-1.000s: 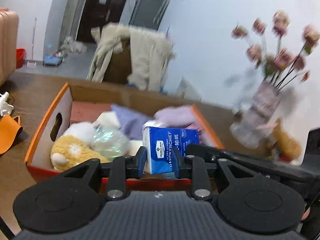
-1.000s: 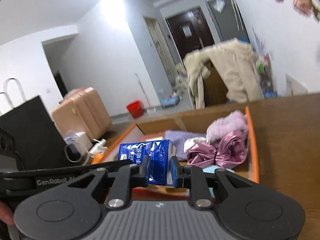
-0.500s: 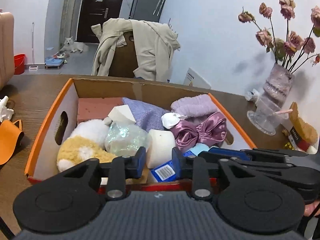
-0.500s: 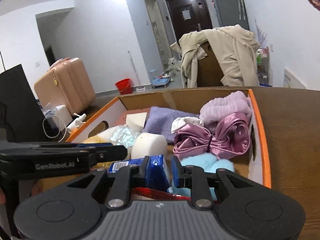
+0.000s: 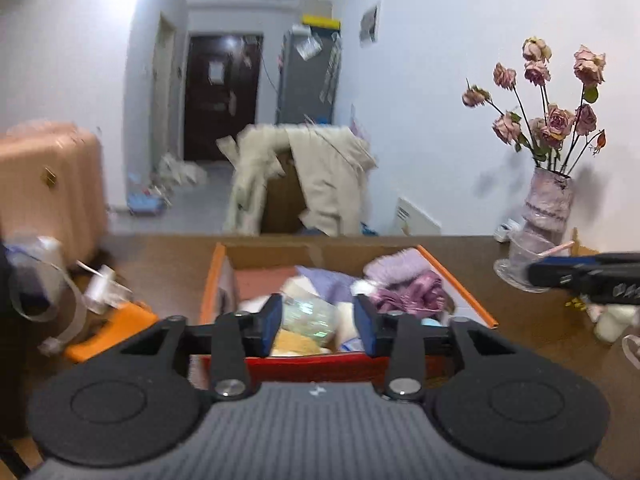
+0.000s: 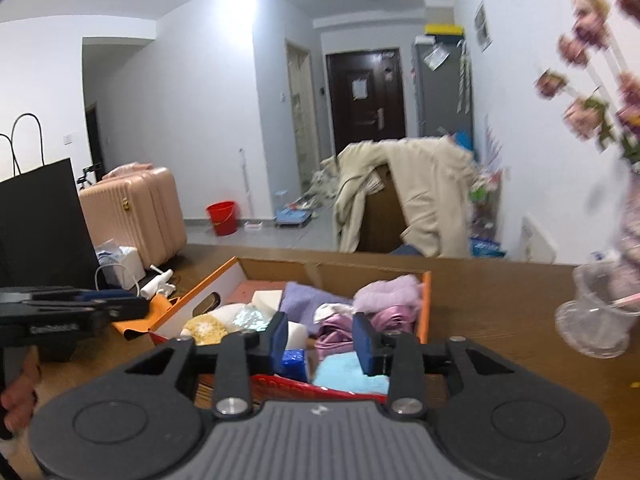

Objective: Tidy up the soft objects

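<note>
An orange-rimmed cardboard box (image 5: 460,280) (image 6: 426,304) sits on the brown table and holds several soft objects: a purple towel (image 6: 386,294), a pink satin bow (image 6: 340,330), a yellow plush (image 6: 204,328), a light blue fluffy item (image 6: 344,374) and a blue tissue pack (image 6: 294,360) at its near edge. My left gripper (image 5: 319,330) is open and empty, held in front of the box. My right gripper (image 6: 320,338) is open and empty, just above the box's near edge and the tissue pack.
A vase of dried roses (image 5: 546,204) and a clear glass (image 6: 600,312) stand at the right on the table. An orange item (image 5: 112,330), white cables and a black bag (image 6: 40,220) lie at the left. A chair with a coat (image 6: 404,196) stands behind the table.
My right gripper opened and let go of the blue tissue pack, which now lies in the box. Both grippers have pulled back and up from the box, and both stand wider open.
</note>
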### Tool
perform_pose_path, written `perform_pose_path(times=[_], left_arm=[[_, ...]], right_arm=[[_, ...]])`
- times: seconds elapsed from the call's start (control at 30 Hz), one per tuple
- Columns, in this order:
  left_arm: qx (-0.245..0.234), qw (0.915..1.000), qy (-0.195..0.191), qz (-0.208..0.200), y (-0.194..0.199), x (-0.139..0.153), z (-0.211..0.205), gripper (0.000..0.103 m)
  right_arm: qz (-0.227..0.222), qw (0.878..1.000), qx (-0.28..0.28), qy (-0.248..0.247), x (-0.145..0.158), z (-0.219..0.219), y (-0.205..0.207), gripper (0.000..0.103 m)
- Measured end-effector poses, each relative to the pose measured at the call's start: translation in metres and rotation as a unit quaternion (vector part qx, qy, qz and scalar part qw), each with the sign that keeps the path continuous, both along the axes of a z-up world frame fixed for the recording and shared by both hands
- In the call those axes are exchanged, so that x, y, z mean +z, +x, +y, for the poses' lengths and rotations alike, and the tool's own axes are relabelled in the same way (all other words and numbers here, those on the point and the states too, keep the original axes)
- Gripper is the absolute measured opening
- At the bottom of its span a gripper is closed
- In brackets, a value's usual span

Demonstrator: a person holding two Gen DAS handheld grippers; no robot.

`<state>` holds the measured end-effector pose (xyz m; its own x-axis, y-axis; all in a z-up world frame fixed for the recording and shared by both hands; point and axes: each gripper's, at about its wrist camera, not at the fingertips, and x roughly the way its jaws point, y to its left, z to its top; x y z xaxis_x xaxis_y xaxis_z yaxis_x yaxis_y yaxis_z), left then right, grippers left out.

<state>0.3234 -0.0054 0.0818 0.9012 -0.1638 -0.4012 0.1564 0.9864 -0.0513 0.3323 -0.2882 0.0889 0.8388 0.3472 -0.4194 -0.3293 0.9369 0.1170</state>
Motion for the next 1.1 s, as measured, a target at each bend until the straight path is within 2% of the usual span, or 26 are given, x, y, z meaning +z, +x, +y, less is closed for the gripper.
perform_pose_path(times=[0.1,0.17,0.23,0.27,0.3,0.33,0.37,0.43,0.53,0.7,0.9,1.0,1.1], left_arm=[[0.007,0.9996,0.012,-0.025,-0.031,0.006,0.006,0.050],[0.011,0.9989,0.012,-0.044,-0.053,0.006,0.011,0.059],[0.021,0.9974,0.015,-0.067,-0.072,0.004,0.014,0.079],[0.027,0.9960,0.019,-0.083,-0.082,0.002,0.014,0.085],[0.035,0.9941,0.025,-0.100,-0.092,-0.002,0.014,0.097],[0.043,0.9921,0.031,-0.114,-0.099,-0.005,0.012,0.103],[0.049,0.9898,0.036,-0.129,-0.108,-0.010,0.012,0.103],[0.040,0.9887,0.039,-0.139,-0.121,-0.019,0.011,0.103],[0.038,0.9875,0.024,-0.151,-0.136,-0.031,0.013,0.103],[0.044,0.9870,0.009,-0.155,-0.145,-0.034,0.017,0.103],[0.054,0.9873,-0.004,-0.149,-0.146,-0.035,0.020,0.103],[0.065,0.9865,-0.016,-0.150,-0.163,-0.038,0.022,0.103],[0.068,0.9846,-0.030,-0.158,-0.195,-0.047,0.025,0.103]], right_arm=[[-0.015,1.000,-0.012,-0.009,0.009,-0.007,-0.029,0.044],[-0.026,0.999,-0.022,-0.017,0.012,-0.008,-0.047,0.048],[-0.035,0.999,-0.029,-0.022,0.012,-0.007,-0.064,0.052],[-0.044,0.998,-0.029,-0.026,0.009,-0.005,-0.074,0.059],[-0.056,0.998,-0.028,-0.028,0.006,-0.003,-0.083,0.063],[-0.072,0.996,-0.031,-0.029,0.002,0.000,-0.091,0.076],[-0.095,0.994,-0.038,-0.030,-0.003,0.002,-0.101,0.090],[-0.160,0.985,-0.057,-0.034,-0.016,0.009,-0.123,0.101],[-0.186,0.979,-0.068,-0.050,-0.031,0.018,-0.138,0.102],[-0.176,0.982,-0.070,-0.024,-0.043,0.023,-0.141,0.102],[-0.163,0.983,-0.079,-0.019,-0.046,0.028,-0.146,0.102],[-0.164,0.983,-0.082,-0.024,-0.049,0.032,-0.167,0.102],[-0.164,0.984,-0.072,-0.019,-0.062,0.035,-0.199,0.103]])
